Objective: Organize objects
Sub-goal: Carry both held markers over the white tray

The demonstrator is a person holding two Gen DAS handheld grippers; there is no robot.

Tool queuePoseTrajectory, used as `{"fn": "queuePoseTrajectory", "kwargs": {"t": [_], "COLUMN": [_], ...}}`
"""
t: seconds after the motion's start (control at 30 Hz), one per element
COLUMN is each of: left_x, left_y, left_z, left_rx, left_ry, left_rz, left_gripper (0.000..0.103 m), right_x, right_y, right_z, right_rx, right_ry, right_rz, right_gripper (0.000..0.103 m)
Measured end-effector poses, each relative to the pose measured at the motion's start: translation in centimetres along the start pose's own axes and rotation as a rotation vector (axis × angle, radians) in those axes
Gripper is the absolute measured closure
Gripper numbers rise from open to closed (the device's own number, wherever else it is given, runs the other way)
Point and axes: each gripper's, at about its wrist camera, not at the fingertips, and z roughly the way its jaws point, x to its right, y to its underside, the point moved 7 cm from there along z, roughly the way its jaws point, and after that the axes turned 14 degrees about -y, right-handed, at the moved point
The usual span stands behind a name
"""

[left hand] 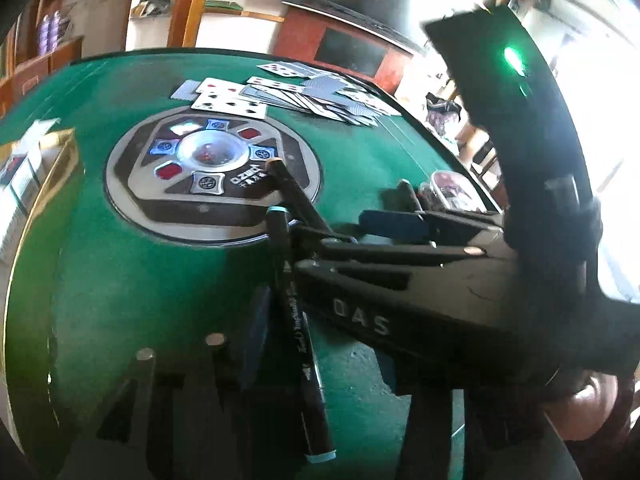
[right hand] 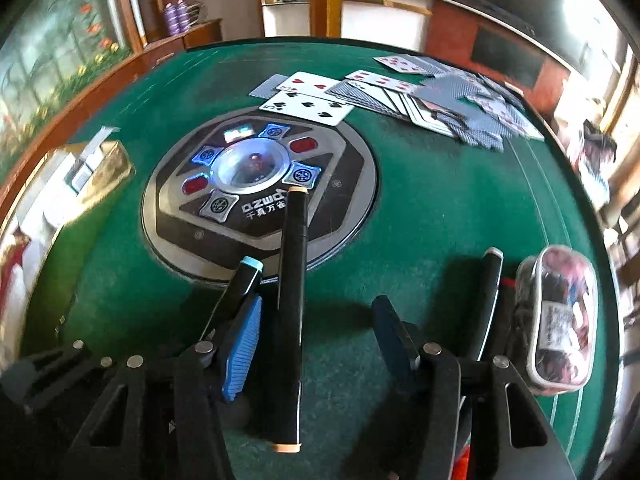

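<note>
1. So far we judge little is sorted: the playing cards (right hand: 420,96) lie fanned loose, well beyond the right gripper (right hand: 316,320)
2. A tan-capped marker (right hand: 292,300) lies on the table (right hand: 440,208) between this gripper's jaws, just beside the left pad; the other pad stands clear of it, so the grip is released
3. A blue-capped marker (left hand: 296,320) lies between the jaws of the left gripper (left hand: 332,344), which also look apart and not pressing it
4. Another marker (right hand: 490,300) and a clear pouch (right hand: 560,320) sit just right of the right gripper, untouched
5. Left to do, we reckon: gather the markers, stack the cards
6. Both grippers crowd together, nearly crossing, so room between them is tight
7. Ahead, the raised round console (right hand: 260,184) touches the tan marker's tip; the table edge runs near, right of the pouch, with a gold box (right hand: 100,160) far left
</note>
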Motion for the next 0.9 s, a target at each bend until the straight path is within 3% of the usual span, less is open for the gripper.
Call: {"fn": "queuePoseTrajectory", "kwargs": {"t": [0.03, 0.1, 0.13, 0.17, 0.27, 0.43, 0.5, 0.57, 0.67, 0.7, 0.77, 0.9], "left_x": [0.1, 0.0, -0.4, -0.8, -1.2, -0.9, -0.4, 0.8, 1.8, 2.0, 2.0, 2.0], "left_y": [0.0, 0.1, 0.2, 0.3, 0.6, 2.3, 2.0, 1.9, 1.8, 2.0, 2.3, 2.6], "left_z": [0.0, 0.0, 0.0, 0.0, -0.4, -1.7, -1.4, -1.4, -1.1, -1.2, -1.6, -3.0], "left_rx": [0.0, 0.003, 0.005, 0.001, -0.009, -0.018, -0.018, -0.009, 0.01, 0.011, 0.018, 0.033], "left_ry": [-0.007, -0.041, -0.103, -0.104, -0.085, -0.152, -0.155, -0.14, -0.187, -0.172, -0.164, -0.113], "left_rz": [0.01, 0.022, 0.027, 0.012, -0.005, 0.049, 0.07, 0.099, 0.149, 0.159, 0.179, 0.169], "left_gripper": [0.057, 0.067, 0.086, 0.089, 0.089, 0.089, 0.081, 0.053, 0.047, 0.048, 0.088, 0.089], "right_x": [0.2, 1.0, 1.2, 1.5, 1.1, -0.3, -0.6, -0.6, -0.1, 0.1, 0.3, -0.5], "right_y": [0.0, 0.1, 0.2, 0.4, 1.7, 3.7, 3.7, 3.7, 4.1, 4.2, 4.7, 5.3], "right_z": [-0.2, -0.6, -0.9, -1.2, -2.0, -2.7, -2.7, -2.6, -2.9, -3.1, -3.5, -4.4], "right_rx": [0.005, 0.0, -0.003, -0.006, -0.019, -0.04, -0.039, -0.035, 0.002, 0.015, 0.03, 0.062], "right_ry": [0.002, 0.015, -0.005, -0.002, 0.038, 0.086, 0.126, 0.145, 0.113, 0.094, 0.061, -0.026], "right_rz": [0.017, 0.069, 0.102, 0.119, 0.103, 0.035, 0.027, 0.036, 0.069, 0.087, 0.119, 0.14], "right_gripper": [0.053, 0.087, 0.087, 0.087, 0.087, 0.087, 0.087, 0.087, 0.087, 0.088, 0.087, 0.087]}}
